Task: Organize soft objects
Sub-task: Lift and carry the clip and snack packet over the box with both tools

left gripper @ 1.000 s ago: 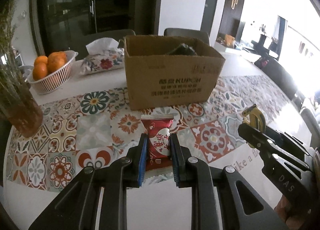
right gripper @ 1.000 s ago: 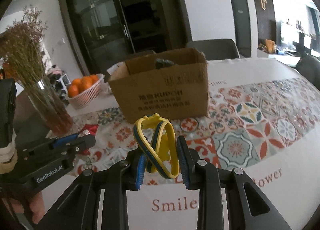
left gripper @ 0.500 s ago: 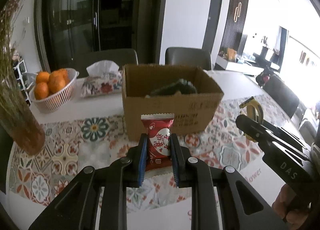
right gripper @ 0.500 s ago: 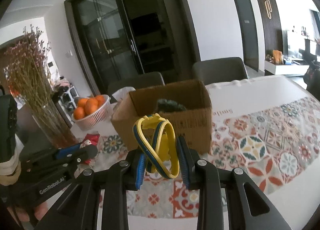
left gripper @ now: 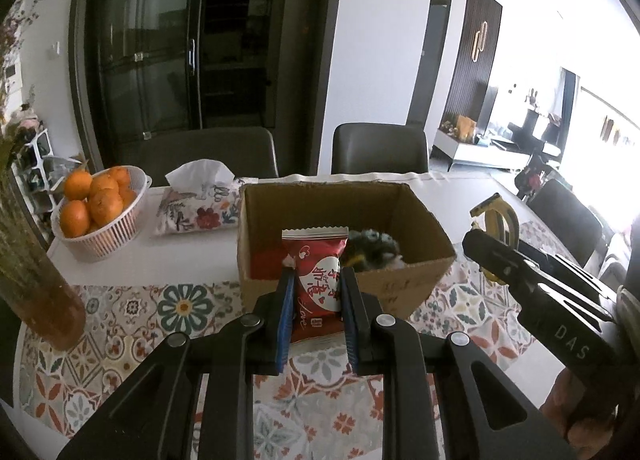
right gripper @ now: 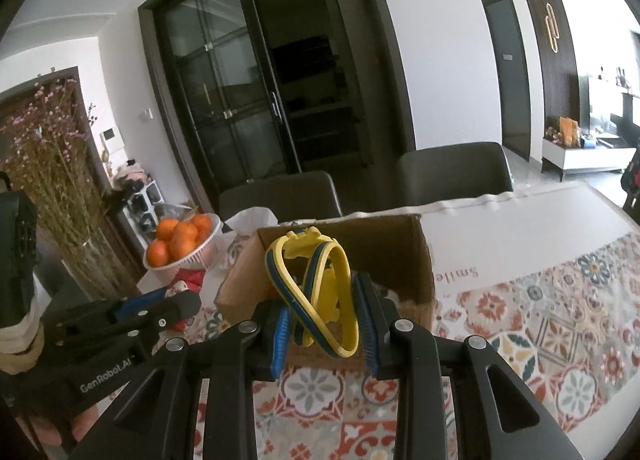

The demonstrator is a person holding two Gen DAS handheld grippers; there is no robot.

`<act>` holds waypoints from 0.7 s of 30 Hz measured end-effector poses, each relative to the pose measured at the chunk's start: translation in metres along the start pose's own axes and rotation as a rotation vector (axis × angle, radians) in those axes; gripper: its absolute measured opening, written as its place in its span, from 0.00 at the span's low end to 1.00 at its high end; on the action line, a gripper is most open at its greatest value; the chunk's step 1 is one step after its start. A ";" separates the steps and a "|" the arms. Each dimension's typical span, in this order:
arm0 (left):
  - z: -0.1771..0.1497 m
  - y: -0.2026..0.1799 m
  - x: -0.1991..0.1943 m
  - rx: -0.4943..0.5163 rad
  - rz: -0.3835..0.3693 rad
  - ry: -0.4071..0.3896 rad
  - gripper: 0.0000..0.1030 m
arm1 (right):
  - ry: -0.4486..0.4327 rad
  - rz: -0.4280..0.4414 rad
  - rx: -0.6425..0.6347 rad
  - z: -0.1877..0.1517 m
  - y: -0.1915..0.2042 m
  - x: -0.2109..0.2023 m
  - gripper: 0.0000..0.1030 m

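1. The left gripper point(left gripper: 316, 292) is clamped on a red snack packet point(left gripper: 318, 280), which stands upright just short of the near wall of the cardboard box point(left gripper: 400, 216).
2. The right gripper point(right gripper: 322, 320) is clamped on a yellow-and-blue band point(right gripper: 316, 292), long loop pointing at the box's open top.
3. The box lies straight ahead of both grippers; neither looks clearly nearer.
4. I judge the near rim is the edge to clear. A dark soft item point(left gripper: 374, 246) fills the box's right side; its left side looks freer.

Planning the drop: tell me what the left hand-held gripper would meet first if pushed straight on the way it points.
Probably the cardboard box: the left hand-held gripper, shut on the red snack packet, aims at its near wall and rim. Depth is unclear; it might just clear the rim into the opening.
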State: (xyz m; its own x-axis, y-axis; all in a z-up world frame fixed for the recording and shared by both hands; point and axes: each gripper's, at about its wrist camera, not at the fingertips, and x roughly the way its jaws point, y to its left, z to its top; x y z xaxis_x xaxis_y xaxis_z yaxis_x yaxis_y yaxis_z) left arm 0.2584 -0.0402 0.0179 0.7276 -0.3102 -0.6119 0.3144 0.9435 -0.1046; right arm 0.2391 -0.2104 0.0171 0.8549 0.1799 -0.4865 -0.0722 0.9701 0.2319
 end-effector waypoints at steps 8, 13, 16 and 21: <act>0.023 0.002 0.024 -0.007 -0.003 0.005 0.22 | 0.023 0.014 -0.010 0.023 -0.008 0.026 0.30; 0.035 0.002 0.040 -0.006 -0.001 0.017 0.22 | 0.073 0.021 -0.018 0.034 -0.015 0.048 0.30; 0.040 0.002 0.053 -0.003 0.002 0.035 0.22 | 0.107 0.025 -0.027 0.040 -0.019 0.063 0.30; 0.045 0.003 0.074 -0.001 0.007 0.072 0.22 | 0.163 0.017 -0.040 0.046 -0.025 0.088 0.30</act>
State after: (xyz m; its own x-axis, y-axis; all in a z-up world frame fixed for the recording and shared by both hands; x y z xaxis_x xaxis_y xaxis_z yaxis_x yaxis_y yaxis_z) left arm 0.3409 -0.0653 0.0080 0.6843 -0.2945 -0.6671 0.3090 0.9457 -0.1006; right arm 0.3398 -0.2264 0.0069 0.7590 0.2169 -0.6139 -0.1088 0.9719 0.2089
